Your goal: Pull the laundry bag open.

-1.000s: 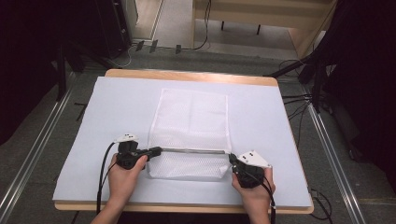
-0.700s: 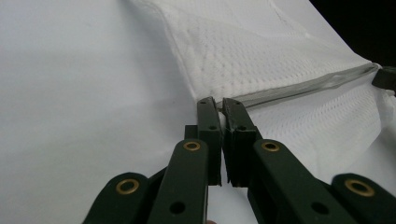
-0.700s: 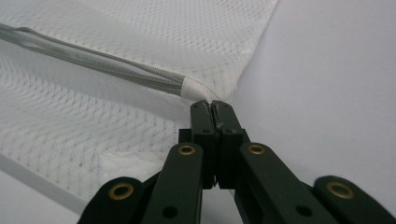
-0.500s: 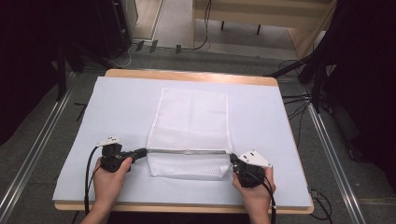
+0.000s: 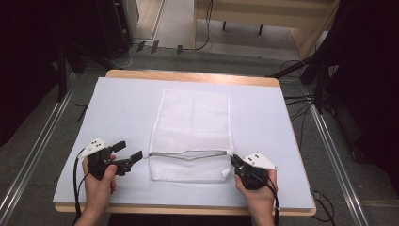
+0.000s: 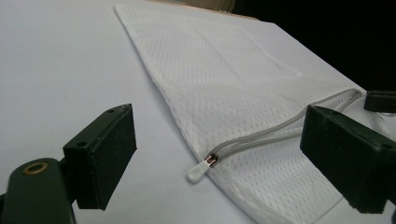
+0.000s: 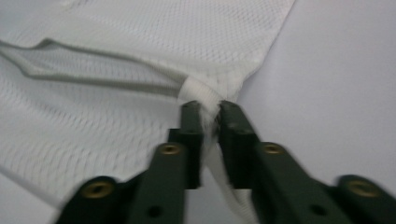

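While flat on the pale sheet (image 5: 122, 108) over the table (image 5: 188, 75), lies with its zipped edge toward the person: a white mesh bag (image 5: 193, 127), mouth line running across between the two hands. At its left corner, just off the tips of the left gripper (image 5: 128, 156), sits the white zip pull (image 6: 197, 171), touching nothing; jaws spread wide, having just been opening, with nothing but bare sheet and the bag's corner between them. Seen along those jaws, grey zip (image 6: 280, 128) running away toward the far corner, slightly lifted off the mesh. At the right corner, pinched between the jaws of the right gripper (image 7: 210, 109): a bunched fold of the bag's fabric and edging, pads pressed together on it. From above, right gripper (image 5: 234, 162) hard against that same corner. Hard to make out: how much fabric sits inside the right pinch, blurred at close range. Cut off in the left gripper view: bag's near edge. Hidden under the hands: most of both gripper bodies, with cables trailing off the table's near edge.
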`<state>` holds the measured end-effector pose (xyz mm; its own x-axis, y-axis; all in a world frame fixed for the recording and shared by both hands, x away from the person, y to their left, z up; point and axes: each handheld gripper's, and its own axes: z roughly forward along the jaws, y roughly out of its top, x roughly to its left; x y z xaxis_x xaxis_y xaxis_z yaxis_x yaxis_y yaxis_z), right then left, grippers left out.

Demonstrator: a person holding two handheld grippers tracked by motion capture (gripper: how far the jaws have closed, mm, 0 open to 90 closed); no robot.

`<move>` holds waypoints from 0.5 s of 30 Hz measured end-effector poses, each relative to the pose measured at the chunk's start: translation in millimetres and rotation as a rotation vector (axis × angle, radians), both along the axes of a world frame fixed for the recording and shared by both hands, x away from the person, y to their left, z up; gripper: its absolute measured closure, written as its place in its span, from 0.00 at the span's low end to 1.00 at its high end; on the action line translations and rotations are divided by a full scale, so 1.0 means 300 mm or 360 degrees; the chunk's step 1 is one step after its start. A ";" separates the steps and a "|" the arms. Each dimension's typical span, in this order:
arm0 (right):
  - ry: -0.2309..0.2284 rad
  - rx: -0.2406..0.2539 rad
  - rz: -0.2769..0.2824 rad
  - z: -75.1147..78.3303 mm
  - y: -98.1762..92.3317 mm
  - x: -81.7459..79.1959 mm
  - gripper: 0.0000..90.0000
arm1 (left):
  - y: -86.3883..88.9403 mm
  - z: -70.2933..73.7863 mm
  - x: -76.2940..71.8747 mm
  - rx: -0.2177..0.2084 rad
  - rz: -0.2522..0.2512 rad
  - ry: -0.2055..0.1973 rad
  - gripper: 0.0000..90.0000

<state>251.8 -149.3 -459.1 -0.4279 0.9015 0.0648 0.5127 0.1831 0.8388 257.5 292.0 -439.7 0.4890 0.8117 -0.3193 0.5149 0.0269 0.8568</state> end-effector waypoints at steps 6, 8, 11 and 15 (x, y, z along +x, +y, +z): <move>0.0021 0.0051 0.0015 0.002 -0.022 0.009 0.35 | 0.068 -0.003 -0.035 0.0017 0.0041 -0.0057 0.10; 0.0008 0.0046 0.0000 0.005 -0.033 0.006 0.24 | 0.085 -0.002 -0.044 0.0034 0.0063 -0.0072 0.10; -0.0027 -0.0018 -0.0045 0.008 -0.049 -0.001 0.15 | 0.100 -0.002 -0.057 0.0084 0.0091 -0.0089 0.10; -0.0064 -0.0004 -0.0110 0.013 -0.095 -0.004 0.15 | 0.115 -0.004 -0.075 0.0097 0.0093 -0.0106 0.08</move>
<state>250.6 -177.9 -455.2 -0.3668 0.9291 0.0465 0.4900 0.1504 0.8587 235.1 326.6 -441.0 0.4588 0.8564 -0.2368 0.4559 0.0019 0.8900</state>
